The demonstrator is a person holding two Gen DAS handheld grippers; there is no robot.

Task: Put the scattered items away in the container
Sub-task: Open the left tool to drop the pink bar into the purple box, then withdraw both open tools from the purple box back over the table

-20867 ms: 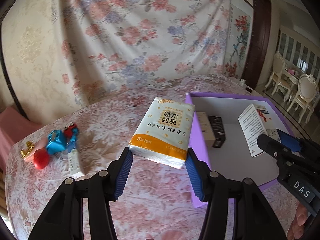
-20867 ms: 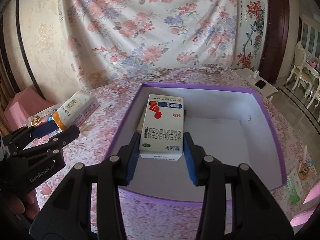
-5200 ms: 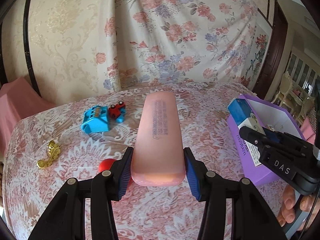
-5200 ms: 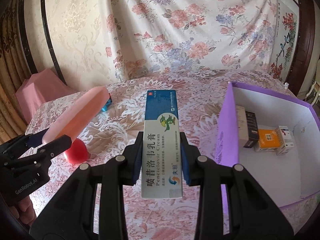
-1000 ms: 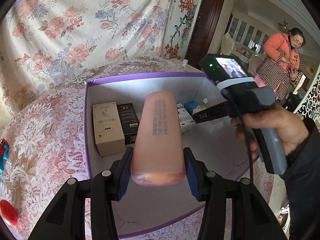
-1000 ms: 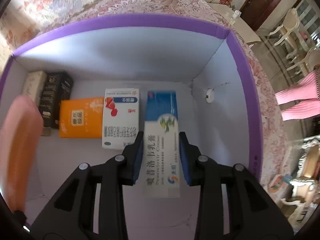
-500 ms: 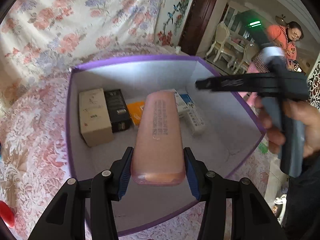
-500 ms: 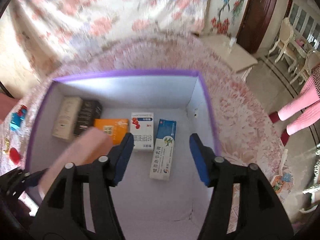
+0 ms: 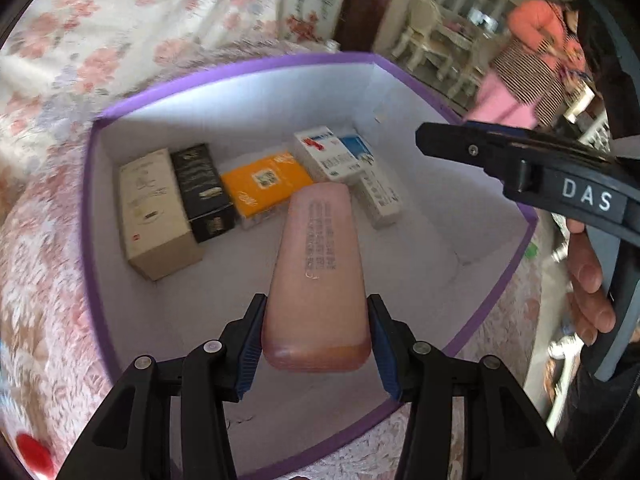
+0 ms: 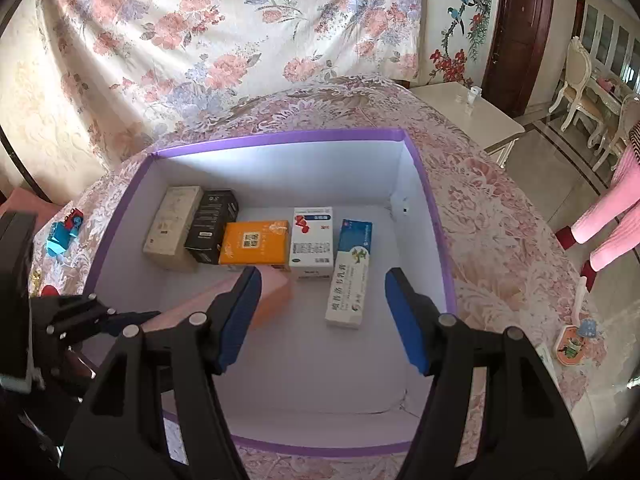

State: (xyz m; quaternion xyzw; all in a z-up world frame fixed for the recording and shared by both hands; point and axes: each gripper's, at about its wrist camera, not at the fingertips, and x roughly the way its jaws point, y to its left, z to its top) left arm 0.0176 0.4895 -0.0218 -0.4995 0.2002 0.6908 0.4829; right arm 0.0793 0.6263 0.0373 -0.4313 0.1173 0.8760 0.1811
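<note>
Pink case (image 9: 316, 276), pinched at its near end between the blue pads of my left gripper (image 9: 316, 344), hangs nose-down over the open purple box (image 9: 90, 240), its far tip above the box floor just in front of the orange pack (image 9: 266, 186). Along the back of the floor lie, side by side, a beige carton (image 10: 172, 228), a black carton (image 10: 212, 226), the orange pack, a white medicine box (image 10: 312, 242) and the blue-and-white cream box (image 10: 350, 274), which lies flat and free. My right gripper (image 10: 322, 316) has just been opening; its jaws stand spread with nothing between them, above the box near the cream box.

For the step in hand, I judge the bare floor in front of the row the best landing place. I would lower the case until its tip meets the floor, lay it flat, then release, keeping the right gripper clear. On the lace tablecloth (image 10: 480, 208) outside, a blue toy (image 10: 62, 234) and a red object (image 10: 50, 291) await tidying.
</note>
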